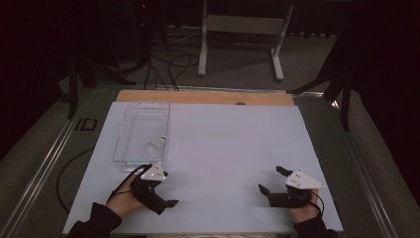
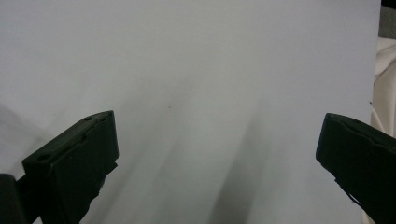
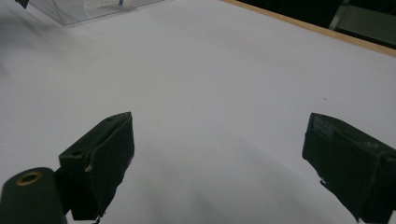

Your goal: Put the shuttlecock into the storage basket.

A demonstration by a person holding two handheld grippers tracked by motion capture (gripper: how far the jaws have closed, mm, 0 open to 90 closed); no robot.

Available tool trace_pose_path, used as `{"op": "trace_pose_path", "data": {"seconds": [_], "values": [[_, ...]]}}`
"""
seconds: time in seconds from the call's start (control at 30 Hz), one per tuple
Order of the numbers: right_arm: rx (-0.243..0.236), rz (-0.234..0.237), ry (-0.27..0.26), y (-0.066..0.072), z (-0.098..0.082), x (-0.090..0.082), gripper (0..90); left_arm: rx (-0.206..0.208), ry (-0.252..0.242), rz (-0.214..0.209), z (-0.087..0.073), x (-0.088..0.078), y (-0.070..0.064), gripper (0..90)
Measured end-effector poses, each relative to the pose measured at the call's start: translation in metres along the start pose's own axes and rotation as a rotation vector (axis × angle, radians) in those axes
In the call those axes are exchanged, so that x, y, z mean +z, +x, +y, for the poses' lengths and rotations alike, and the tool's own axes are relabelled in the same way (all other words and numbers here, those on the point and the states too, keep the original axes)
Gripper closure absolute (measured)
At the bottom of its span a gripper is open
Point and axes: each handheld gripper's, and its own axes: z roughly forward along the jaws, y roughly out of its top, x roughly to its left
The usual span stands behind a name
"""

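A clear plastic box [image 1: 130,130] stands on the left part of the white board [image 1: 223,139], with a white shuttlecock [image 1: 155,144] lying inside near its front right corner. My left gripper [image 1: 169,189] rests just in front of the box, open, nothing between its jaws. In the left gripper view the left gripper [image 2: 217,140] frames bare white board. My right gripper [image 1: 272,179] is near the front right of the board, open and empty. In the right gripper view the right gripper [image 3: 219,144] faces the board, with the box [image 3: 88,10] far off at top left.
A wooden table edge [image 1: 203,96] runs along the back of the board. White frame legs [image 1: 237,29] and cables lie on the floor beyond. Cream cloth [image 2: 385,88] shows past the board's edge in the left gripper view. The board's middle is bare.
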Motion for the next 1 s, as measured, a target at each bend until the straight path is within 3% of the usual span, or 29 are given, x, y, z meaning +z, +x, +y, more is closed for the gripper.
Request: {"op": "trace_pose_path", "data": {"seconds": [0.17, 0.27, 0.37, 0.43, 0.6, 0.73, 0.97, 1.0], "values": [[-0.003, 0.003, 0.003, 0.0, 0.0, 0.0, 9.4, -0.043, 0.01, 0.0, -0.009, 0.0, 0.003, 0.1], [-0.004, 0.003, 0.002, 0.0, 0.0, 0.0, 9.4, -0.073, 0.009, 0.029, -0.015, -0.002, 0.005, 0.1], [-0.001, 0.004, 0.004, 0.0, 0.0, 0.001, 9.4, -0.095, -0.011, 0.068, -0.021, -0.005, 0.007, 0.1], [-0.001, 0.005, 0.005, 0.0, -0.001, 0.001, 9.4, -0.109, -0.044, 0.067, -0.026, -0.006, 0.007, 0.1], [-0.001, 0.008, 0.006, 0.0, -0.001, 0.002, 9.4, -0.142, -0.091, 0.127, -0.032, -0.01, 0.009, 0.1], [-0.003, 0.009, 0.007, 0.0, -0.001, 0.002, 9.4, -0.155, -0.097, 0.157, -0.033, -0.01, 0.007, 0.1], [0.001, 0.014, 0.013, 0.0, -0.002, 0.002, 9.4, -0.191, -0.146, 0.269, -0.04, -0.009, 0.004, 0.1], [0.003, 0.016, 0.014, 0.0, -0.002, 0.002, 9.4, -0.191, -0.146, 0.269, -0.04, -0.009, 0.004, 0.1]]}}
